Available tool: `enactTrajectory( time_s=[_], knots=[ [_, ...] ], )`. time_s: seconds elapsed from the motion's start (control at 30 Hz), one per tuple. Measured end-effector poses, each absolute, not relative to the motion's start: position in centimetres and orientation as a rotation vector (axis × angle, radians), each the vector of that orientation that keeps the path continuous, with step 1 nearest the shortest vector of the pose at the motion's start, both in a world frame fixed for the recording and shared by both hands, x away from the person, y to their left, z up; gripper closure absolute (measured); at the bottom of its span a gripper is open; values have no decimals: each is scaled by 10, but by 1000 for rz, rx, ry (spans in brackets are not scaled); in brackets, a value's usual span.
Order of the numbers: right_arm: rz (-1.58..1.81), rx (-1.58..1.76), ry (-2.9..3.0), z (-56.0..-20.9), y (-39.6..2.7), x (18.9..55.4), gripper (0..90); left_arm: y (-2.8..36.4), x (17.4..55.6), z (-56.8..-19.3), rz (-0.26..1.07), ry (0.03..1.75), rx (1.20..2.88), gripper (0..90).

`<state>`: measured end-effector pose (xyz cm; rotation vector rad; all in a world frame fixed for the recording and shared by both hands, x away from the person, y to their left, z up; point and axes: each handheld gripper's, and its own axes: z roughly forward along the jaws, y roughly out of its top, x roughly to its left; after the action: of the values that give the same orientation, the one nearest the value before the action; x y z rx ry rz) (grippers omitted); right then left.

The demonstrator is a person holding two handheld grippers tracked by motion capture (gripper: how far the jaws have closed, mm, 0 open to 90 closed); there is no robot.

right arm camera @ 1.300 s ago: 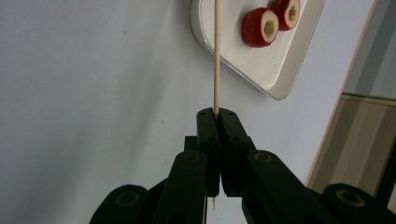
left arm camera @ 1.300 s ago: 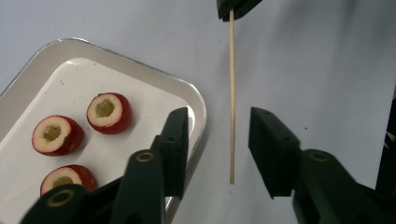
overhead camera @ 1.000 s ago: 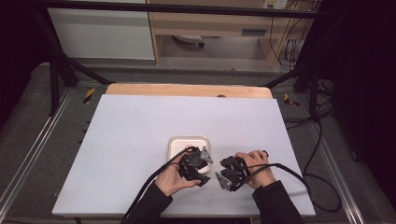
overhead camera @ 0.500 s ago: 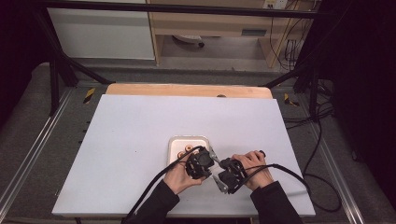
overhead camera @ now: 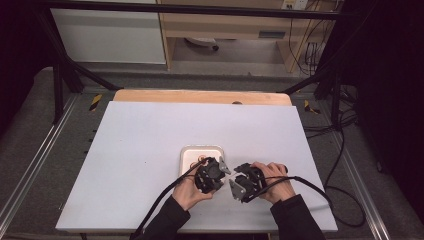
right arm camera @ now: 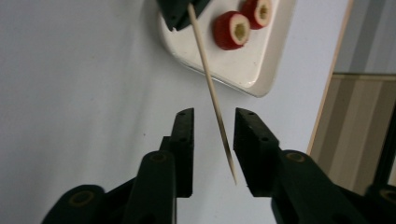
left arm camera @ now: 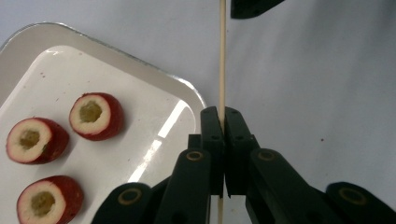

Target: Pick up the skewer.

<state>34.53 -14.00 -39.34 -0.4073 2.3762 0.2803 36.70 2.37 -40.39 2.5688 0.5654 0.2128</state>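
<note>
1. Wooden and thin, the skewer (left arm camera: 222,56) is what we are handling; we judge it very light, stiff along its length but easy to snap if bent, and smooth enough to twist or slide in a loose hold.

2. Our left gripper (left arm camera: 222,122) has its jaws closed tight on the skewer. The stick runs straight up between the pads and carries on past the fingertips, with a short end showing below them.

3. Our right gripper (right arm camera: 214,122) has just been opening. The pointed end of the skewer lies between its fingers (right arm camera: 183,140), nearer the right one, and neither pad presses on it. So the left gripper alone carries the stick.

4. In the high view both grippers sit close together, the left (overhead camera: 212,172) and the right (overhead camera: 243,181), just at the near edge of the tray (overhead camera: 189,152).

5. We think the best hold is on the middle of the shaft, away from the sharp tip, with a firm squeeze so the stick cannot roll.

6. Beside the left fingers, the tray (left arm camera: 28,32) holds three red fruit pieces (left arm camera: 96,115) with pale, hollowed centres. They look soft-fleshed, so the skewer should go in along its own line, without side force.
</note>
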Motion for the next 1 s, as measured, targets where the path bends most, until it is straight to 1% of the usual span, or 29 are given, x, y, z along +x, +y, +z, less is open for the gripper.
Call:
enactTrajectory(
  time_s=[0.1,0.17,0.27,0.33,0.37,0.4,0.5,0.7,0.73,0.8,1.0],
  knots=[
    [403,-274,2401,-390,-147,349,529,29,366,-405,233,583,2553,887],
    [468,-179,2414,-388,-152,351,468,38,364,-406,235,594,2527,887],
    [571,-22,2439,-387,-161,355,399,46,360,-405,245,607,2502,887],
    [644,77,2454,-388,-166,357,366,49,359,-405,249,613,2497,886],
    [644,77,2454,-388,-166,357,366,51,358,-405,249,618,2486,886],
    [712,163,2466,-390,-171,359,335,54,357,-405,246,621,2471,886],
    [770,303,2481,-393,-178,360,294,62,355,-406,250,646,2436,886],
    [864,491,2486,-397,-189,363,240,78,349,-408,279,690,2347,886],
    [900,566,2487,-399,-193,364,198,81,348,-408,291,701,2326,886],
    [920,609,2489,-400,-194,365,186,89,344,-409,305,722,2286,886],
    [959,790,2506,-406,-198,370,72,109,335,-411,338,783,2173,885]
  ],
)
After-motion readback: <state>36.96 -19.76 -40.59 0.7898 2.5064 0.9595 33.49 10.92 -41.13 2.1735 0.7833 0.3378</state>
